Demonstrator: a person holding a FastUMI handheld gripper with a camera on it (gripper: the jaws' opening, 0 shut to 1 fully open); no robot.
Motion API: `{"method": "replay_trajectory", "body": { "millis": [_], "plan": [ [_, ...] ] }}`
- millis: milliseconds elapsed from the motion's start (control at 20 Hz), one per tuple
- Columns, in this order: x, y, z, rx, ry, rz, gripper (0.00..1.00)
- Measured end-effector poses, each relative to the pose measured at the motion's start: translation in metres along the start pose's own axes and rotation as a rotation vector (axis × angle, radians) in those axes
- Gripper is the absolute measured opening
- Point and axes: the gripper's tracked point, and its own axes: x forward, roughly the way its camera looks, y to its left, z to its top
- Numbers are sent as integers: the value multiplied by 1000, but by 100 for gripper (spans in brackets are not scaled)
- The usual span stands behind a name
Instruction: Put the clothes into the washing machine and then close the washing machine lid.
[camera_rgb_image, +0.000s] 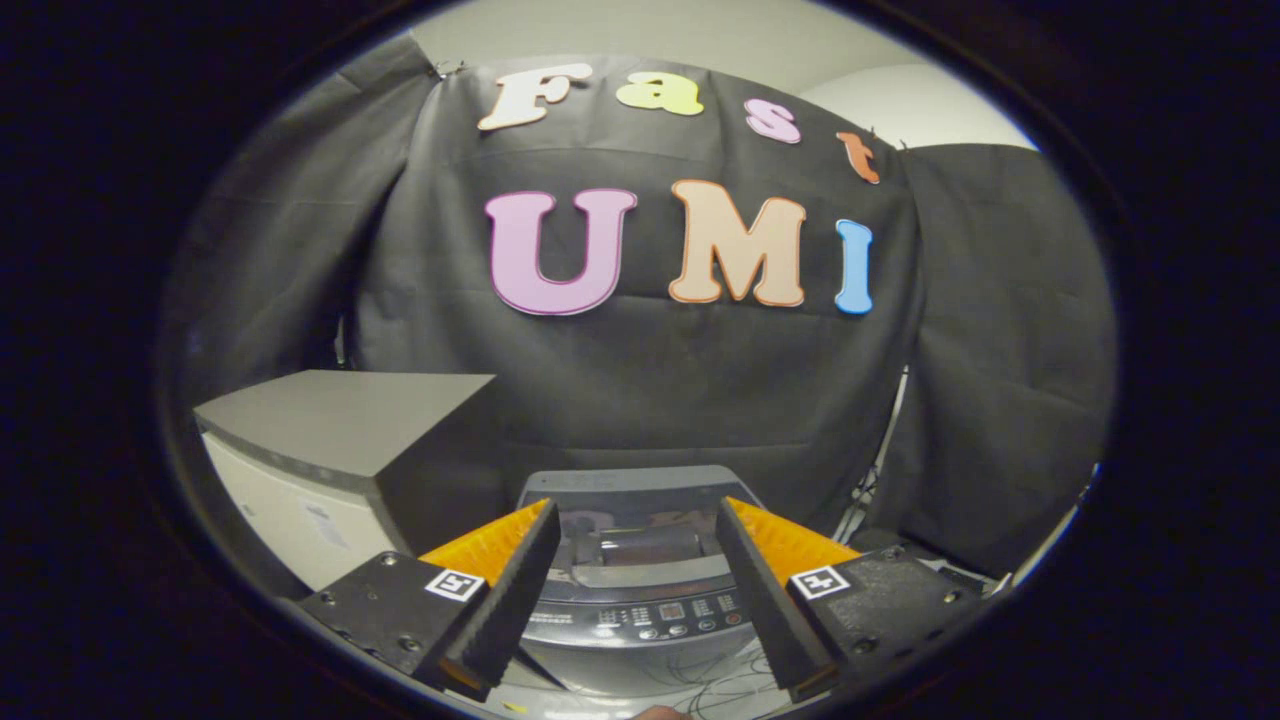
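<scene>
- Gripper view: the gripper (635, 530) hangs above a washing machine (640, 590), fingers spread wide apart w/ nothing between them but air.
- Washing machine sits ahead of and below the fingers, framed in the gap between them; its grey top runs from the fingertips back toward 12 o'clock, to the black cloth wall (700, 380).
- Lid (640, 545) looks glossy and dark; cannot tell for sure whether it is open or shut.
- Control panel (670, 612), a curved strip w/ small buttons and a display, faces the camera on the near edge of the machine, between the two fingers.
- A grey-topped cabinet (330, 420) w/ a pale front stands just beside the machine at approx. 10 o'clock from the left finger (510, 590).
- Right finger (765, 590) points toward the machine's right rear corner.
- Thin wires (720, 690) lie on the floor at 6 o'clock, in front of the machine.
- Metal stand legs (862, 505) show at 2 o'clock, at the foot of the cloth.
</scene>
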Motion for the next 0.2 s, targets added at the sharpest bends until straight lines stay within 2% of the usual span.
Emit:
{"method": "replay_trajectory", "body": {
  "millis": [200],
  "plan": [
    [-33, -7, -14, 7, -40, 10, 96]
  ]
}}
